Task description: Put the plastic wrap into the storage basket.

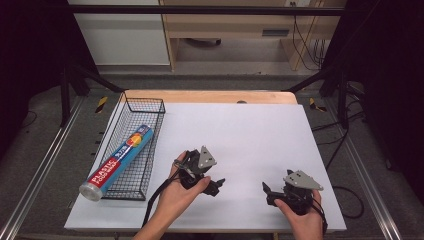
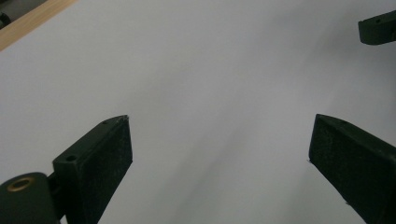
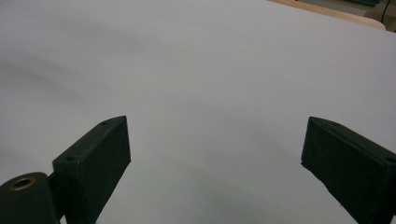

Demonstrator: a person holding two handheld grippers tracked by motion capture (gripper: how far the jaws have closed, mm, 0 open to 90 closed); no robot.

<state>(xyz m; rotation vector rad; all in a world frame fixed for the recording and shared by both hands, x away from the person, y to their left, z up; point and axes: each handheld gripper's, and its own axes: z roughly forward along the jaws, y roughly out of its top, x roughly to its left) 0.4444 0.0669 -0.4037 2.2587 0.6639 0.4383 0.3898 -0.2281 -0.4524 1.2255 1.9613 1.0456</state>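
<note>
A long blue and red box of plastic food wrap (image 1: 120,161) lies lengthwise in a black wire basket (image 1: 159,114) at the table's left, its silver end poking over the basket's near rim. A hand holds my left gripper (image 1: 216,174) just right of the basket, near the front middle, jaws pointing right. In its own view the left gripper (image 2: 219,154) is open over bare white surface. My right gripper (image 1: 267,194) sits at the front right in the other hand. The right gripper (image 3: 215,154) is also open, with nothing between its jaws.
A white sheet (image 1: 245,127) covers the table, with a wooden edge (image 1: 210,96) at the back. One jaw of the right gripper (image 2: 377,27) shows at the top right of the left gripper view. Dark stands and cables flank the table.
</note>
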